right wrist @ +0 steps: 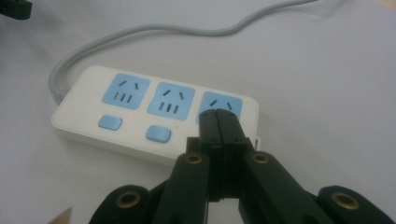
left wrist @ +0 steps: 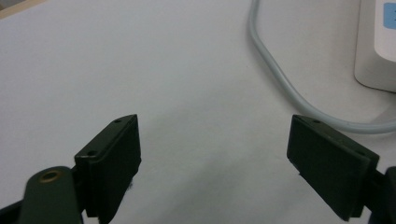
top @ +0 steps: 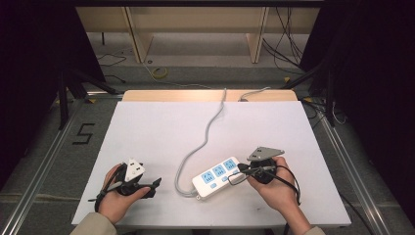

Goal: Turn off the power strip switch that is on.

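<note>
On the white table, a white power strip with three blue sockets lies at about five o'clock from centre, its grey cord curving toward twelve, the right gripper, jaws pressed together, seemingly touching its three-o'clock end, and the left gripper, jaws spread wide, at eight.

White power strip (blue sockets, perhaps a red light), grey cord
</note>
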A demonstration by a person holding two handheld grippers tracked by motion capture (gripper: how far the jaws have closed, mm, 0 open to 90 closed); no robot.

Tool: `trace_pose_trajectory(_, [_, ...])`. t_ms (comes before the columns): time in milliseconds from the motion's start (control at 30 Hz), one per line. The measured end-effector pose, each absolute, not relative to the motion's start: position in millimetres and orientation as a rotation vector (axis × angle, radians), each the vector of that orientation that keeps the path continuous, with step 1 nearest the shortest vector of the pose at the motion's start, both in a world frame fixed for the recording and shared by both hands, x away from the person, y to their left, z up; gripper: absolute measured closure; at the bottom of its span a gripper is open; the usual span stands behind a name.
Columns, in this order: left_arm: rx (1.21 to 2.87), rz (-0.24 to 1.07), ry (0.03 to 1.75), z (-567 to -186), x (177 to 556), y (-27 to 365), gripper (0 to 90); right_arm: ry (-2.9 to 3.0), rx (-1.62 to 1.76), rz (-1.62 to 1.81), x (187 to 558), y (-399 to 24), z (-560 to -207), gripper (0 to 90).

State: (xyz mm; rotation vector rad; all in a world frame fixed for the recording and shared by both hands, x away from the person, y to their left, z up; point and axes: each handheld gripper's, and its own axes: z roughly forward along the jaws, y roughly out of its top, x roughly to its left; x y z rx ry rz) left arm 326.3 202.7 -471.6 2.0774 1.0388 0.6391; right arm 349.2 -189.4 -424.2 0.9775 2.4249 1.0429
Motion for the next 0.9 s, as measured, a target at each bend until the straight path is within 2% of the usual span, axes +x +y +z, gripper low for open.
trace_pose_trajectory(567, [2.081, 0.636, 1.034, -472, 326, 203, 17.3, 2.489, 0.954, 1.028, 354, -175, -425, 90.0])
trace_pose_trajectory(900, [2.081, 0.636, 1.034, -472, 326, 203, 17.3, 2.554, 0.9, 1.02, 353, -153, -428, 90.0])
